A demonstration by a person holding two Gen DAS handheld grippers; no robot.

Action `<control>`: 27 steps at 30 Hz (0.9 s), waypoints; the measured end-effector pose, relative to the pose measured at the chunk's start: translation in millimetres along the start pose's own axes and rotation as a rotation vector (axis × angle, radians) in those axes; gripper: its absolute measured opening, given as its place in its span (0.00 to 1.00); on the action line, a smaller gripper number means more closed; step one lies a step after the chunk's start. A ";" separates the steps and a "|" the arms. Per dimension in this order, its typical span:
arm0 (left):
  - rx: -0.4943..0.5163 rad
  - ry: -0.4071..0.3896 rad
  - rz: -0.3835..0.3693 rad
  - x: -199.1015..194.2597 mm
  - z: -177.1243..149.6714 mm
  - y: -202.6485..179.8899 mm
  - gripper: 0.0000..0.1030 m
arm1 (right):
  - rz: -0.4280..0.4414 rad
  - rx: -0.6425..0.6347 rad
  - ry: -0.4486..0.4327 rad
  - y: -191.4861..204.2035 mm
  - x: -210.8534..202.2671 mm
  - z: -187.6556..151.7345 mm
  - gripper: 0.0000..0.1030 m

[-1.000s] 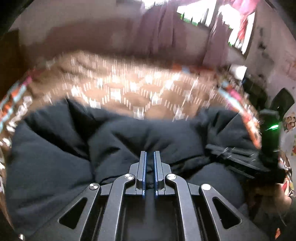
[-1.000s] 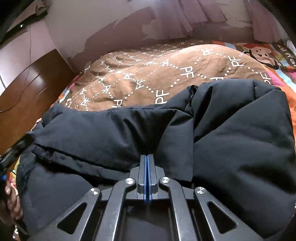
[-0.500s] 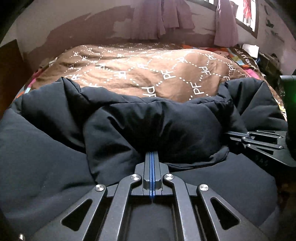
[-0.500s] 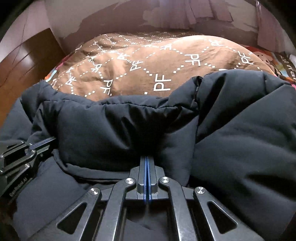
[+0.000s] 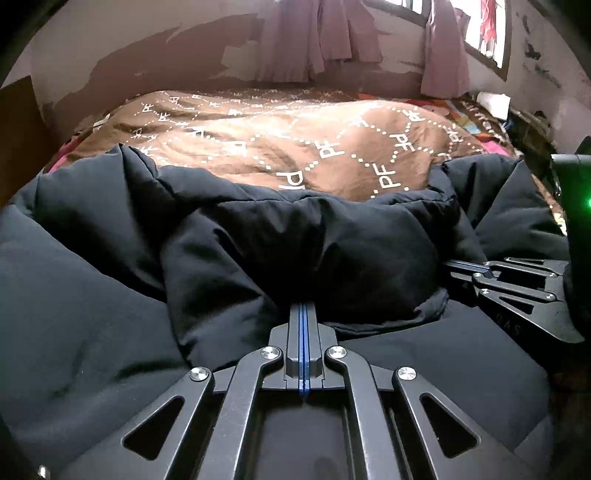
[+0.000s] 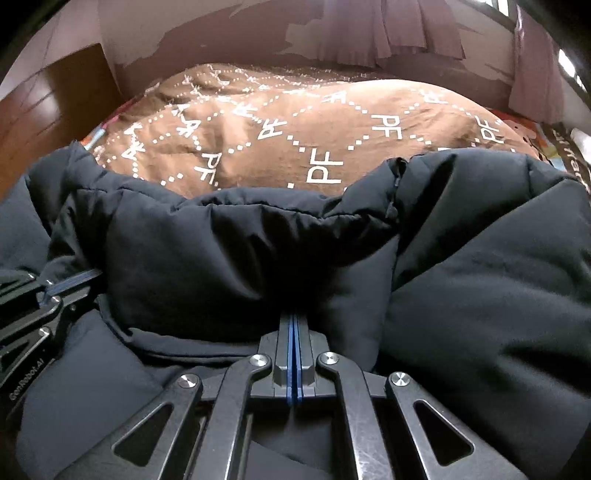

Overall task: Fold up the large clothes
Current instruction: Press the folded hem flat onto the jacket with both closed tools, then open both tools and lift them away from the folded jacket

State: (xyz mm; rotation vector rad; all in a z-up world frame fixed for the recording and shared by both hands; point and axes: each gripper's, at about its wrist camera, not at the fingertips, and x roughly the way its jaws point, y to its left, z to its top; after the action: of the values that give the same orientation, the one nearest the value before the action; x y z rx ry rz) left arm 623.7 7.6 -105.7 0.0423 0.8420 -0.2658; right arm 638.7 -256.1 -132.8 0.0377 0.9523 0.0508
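A large black puffer jacket [image 5: 110,295] lies on the bed and fills the lower half of both views [image 6: 480,295]. A thick folded flap of it [image 5: 314,251] bulges just ahead of both grippers. My left gripper [image 5: 303,308] is shut, its tips pinched on the flap's near edge. My right gripper [image 6: 293,317] is shut on the same flap [image 6: 240,258]. The right gripper shows at the right of the left wrist view [image 5: 469,267]; the left gripper shows at the left of the right wrist view [image 6: 55,288].
A brown quilt with white dotted "PF" pattern [image 5: 314,147] covers the bed beyond the jacket. A peeling wall with purple curtains [image 5: 325,33] stands behind. A wooden panel [image 6: 55,103] is at the left. Clutter lies at the bed's right edge [image 5: 524,122].
Both grippers have moved forward and lower over the bed with the jacket flap. The left gripper's fingers, slightly apart a second ago, have closed. The two grippers have drawn closer together.
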 end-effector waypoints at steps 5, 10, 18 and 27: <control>-0.004 -0.029 0.001 -5.6 -3.0 -0.9 0.01 | -0.010 -0.008 -0.034 2.7 -8.8 -4.0 0.01; -0.007 -0.060 0.015 -12.6 -6.2 -3.5 0.01 | 0.014 0.012 -0.059 0.6 -15.8 -7.4 0.02; -0.097 -0.142 0.047 -39.3 -6.5 -1.6 0.01 | 0.033 0.070 -0.140 -7.6 -43.8 -15.0 0.14; -0.114 -0.314 0.124 -87.0 -8.6 -15.0 0.39 | -0.092 0.058 -0.278 -1.8 -90.7 -26.0 0.51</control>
State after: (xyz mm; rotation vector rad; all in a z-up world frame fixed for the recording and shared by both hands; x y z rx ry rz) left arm 558.4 13.1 -45.9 -0.0530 0.5381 -0.1034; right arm 565.1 -263.0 -74.1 0.0534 0.6764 -0.0656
